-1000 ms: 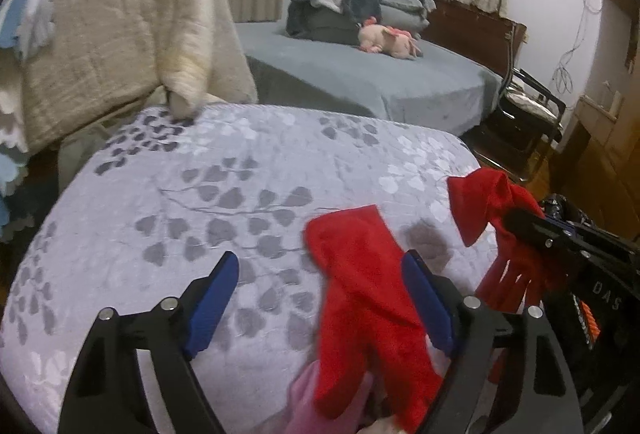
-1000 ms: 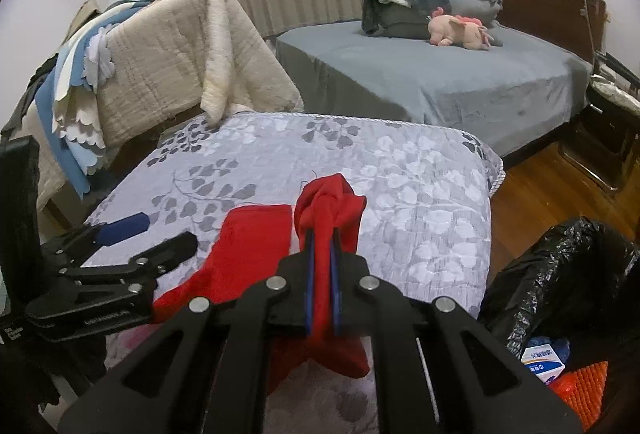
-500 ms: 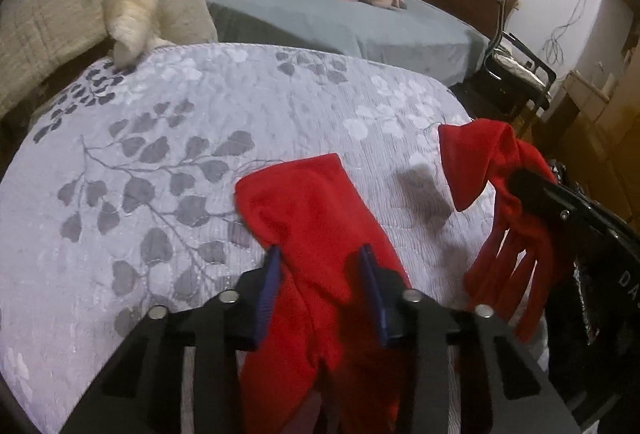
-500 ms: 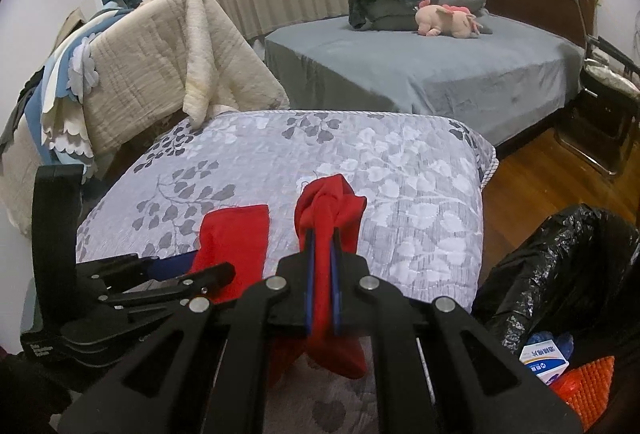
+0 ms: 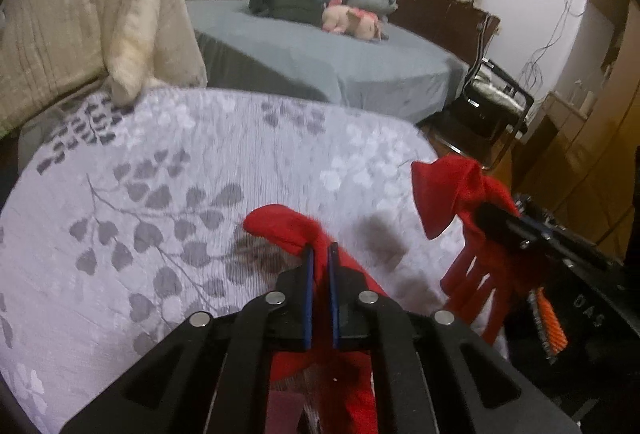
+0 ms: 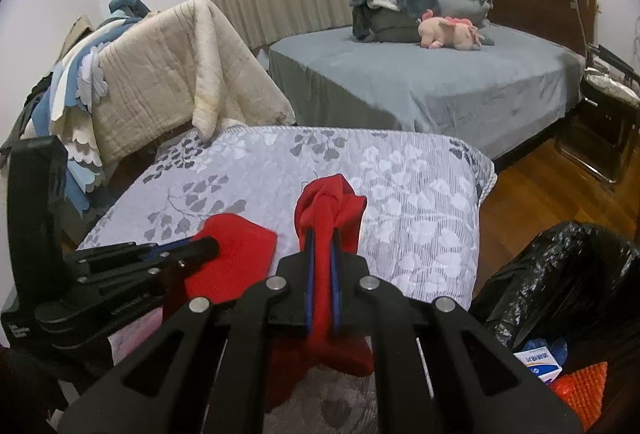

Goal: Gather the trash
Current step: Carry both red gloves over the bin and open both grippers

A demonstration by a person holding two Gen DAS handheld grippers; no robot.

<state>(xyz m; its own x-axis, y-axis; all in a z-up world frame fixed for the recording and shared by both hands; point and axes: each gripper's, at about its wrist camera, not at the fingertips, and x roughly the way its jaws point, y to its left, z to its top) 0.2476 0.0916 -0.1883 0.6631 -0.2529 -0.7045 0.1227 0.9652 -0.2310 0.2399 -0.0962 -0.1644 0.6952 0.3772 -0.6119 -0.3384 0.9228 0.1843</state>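
Left hand-held gripper (image 5: 320,266) now clamped on red glove (image 5: 288,226).

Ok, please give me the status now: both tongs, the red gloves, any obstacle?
Left tongs shut on one red glove. Right tongs shut on other red glove. Black trash bag open at right, path clear.

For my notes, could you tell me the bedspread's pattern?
Pale bedspread with grey and white leaves; right wrist view.

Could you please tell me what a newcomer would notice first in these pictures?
Two bright red fabric gloves stand out: the left tool pinches one red glove over the grey leaf-patterned quilt, the right tool the other red glove. A black plastic trash bag gapes at lower right.
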